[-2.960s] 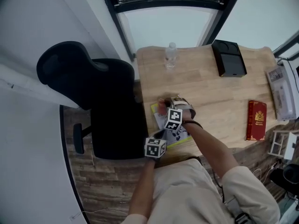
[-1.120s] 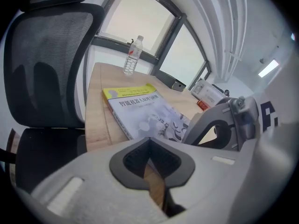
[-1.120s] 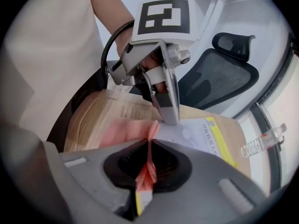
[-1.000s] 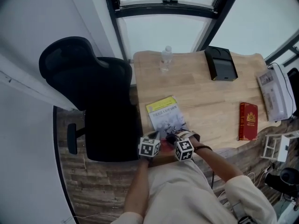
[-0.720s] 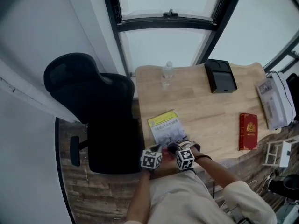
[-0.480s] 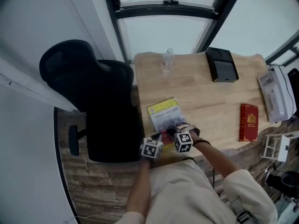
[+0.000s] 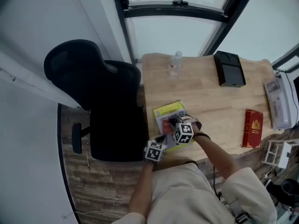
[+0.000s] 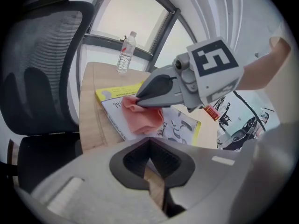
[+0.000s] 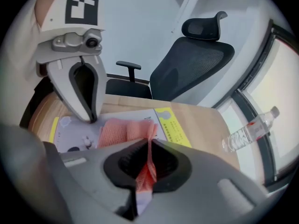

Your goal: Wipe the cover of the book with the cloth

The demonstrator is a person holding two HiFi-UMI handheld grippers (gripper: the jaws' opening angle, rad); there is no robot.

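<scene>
**Cloth pinched in the right claw, spread on the book**

The right gripper [image 9: 147, 168] is clenched on a fold of the pink cloth [image 9: 122, 130]. The fold stands on edge between its jaws, and the rest of the cloth lies out ahead of them, flat on the cover of the book [image 9: 174, 125]. The cloth sits on the middle of the cover, between the yellow strip at the book's far end and the pale printed part at its near end.

The left gripper [image 8: 151, 176] has its jaws closed together and holds nothing; only a sliver of wood shows in the slit between them. In the right gripper view its tips come down at the book's cover, just beside the cloth's edge. Whether they press on the cover cannot be told.

The book lies on the wooden table [image 7: 205, 97]. A clear water bottle [image 7: 175, 62] stands well beyond the book's far end. A black office chair [image 7: 103, 101] is near the book's left side, off the table. A red book [image 7: 252, 127] lies well apart to the book's right.
</scene>
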